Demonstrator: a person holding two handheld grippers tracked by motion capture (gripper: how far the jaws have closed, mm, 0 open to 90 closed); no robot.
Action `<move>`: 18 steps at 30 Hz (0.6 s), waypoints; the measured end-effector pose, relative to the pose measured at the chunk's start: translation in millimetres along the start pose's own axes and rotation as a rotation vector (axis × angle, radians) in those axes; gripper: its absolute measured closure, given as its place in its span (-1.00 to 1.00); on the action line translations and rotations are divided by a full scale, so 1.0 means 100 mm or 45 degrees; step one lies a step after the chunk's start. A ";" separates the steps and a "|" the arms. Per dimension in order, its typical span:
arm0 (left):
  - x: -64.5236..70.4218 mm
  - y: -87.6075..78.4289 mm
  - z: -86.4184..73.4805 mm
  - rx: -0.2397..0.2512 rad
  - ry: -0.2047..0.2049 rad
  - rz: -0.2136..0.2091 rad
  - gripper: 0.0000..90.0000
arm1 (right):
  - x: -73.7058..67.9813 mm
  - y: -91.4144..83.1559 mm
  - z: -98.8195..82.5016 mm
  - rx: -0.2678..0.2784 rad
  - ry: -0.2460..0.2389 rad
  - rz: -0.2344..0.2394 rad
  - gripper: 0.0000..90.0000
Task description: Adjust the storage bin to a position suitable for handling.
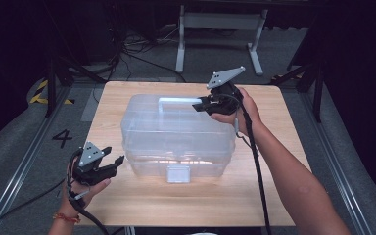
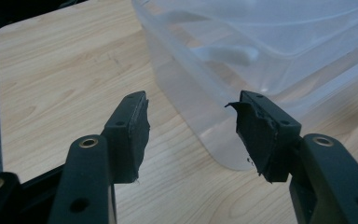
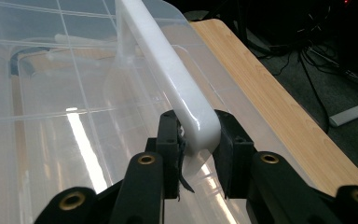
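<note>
Storage box (image 1: 176,132), clear plastic, on counter (image 1: 284,161). Right gripper (image 1: 201,104) fingers clenched on its white handle (image 3: 168,60). Left gripper (image 1: 115,159) fingers released, beside box.

Light falls from overhead onto the pale wooden table (image 1: 186,205), leaving the surrounding floor and room nearly black, while white glare streaks the clear plastic box (image 1: 176,132) lid in the right gripper view, and both gripper views blur softly at the near jaws and far edges.
</note>
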State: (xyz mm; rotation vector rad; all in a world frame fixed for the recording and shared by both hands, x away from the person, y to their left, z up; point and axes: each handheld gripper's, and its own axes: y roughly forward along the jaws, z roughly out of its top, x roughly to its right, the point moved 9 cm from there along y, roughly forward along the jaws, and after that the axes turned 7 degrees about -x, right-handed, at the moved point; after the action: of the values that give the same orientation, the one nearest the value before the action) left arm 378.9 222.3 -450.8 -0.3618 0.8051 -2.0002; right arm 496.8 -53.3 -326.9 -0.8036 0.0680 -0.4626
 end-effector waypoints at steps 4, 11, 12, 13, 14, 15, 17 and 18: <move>0.05 0.00 0.07 0.010 0.013 -0.012 -0.01 | 0.01 0.00 0.00 -0.006 -0.003 -0.009 0.64; 0.11 0.00 0.17 0.043 0.007 -0.066 0.16 | 0.01 0.00 0.01 -0.013 -0.011 -0.020 0.63; 0.11 0.00 0.17 0.045 0.009 -0.068 0.22 | 0.01 0.00 0.01 -0.016 -0.013 -0.024 0.63; 0.11 0.00 0.18 0.055 0.011 -0.076 0.28 | 0.01 0.00 0.01 -0.017 -0.016 -0.026 0.63; 0.11 0.00 0.18 0.055 0.011 -0.076 0.33 | 0.01 0.00 0.01 -0.017 -0.016 -0.026 0.63; 0.12 -0.01 0.18 0.070 0.003 -0.091 0.33 | 0.01 0.00 0.01 -0.018 -0.018 -0.027 0.63; 0.15 -0.03 0.20 0.097 0.029 -0.108 0.56 | 0.00 0.00 0.01 -0.019 -0.024 -0.030 0.63; 0.15 -0.03 0.20 0.097 0.029 -0.108 0.64 | 0.00 0.00 0.01 -0.019 -0.024 -0.030 0.63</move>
State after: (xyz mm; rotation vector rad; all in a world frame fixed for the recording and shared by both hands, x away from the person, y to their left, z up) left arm 380.0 203.1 -434.3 -0.3350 0.7363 -2.1110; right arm 497.1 -52.9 -326.1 -0.8242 0.0442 -0.4773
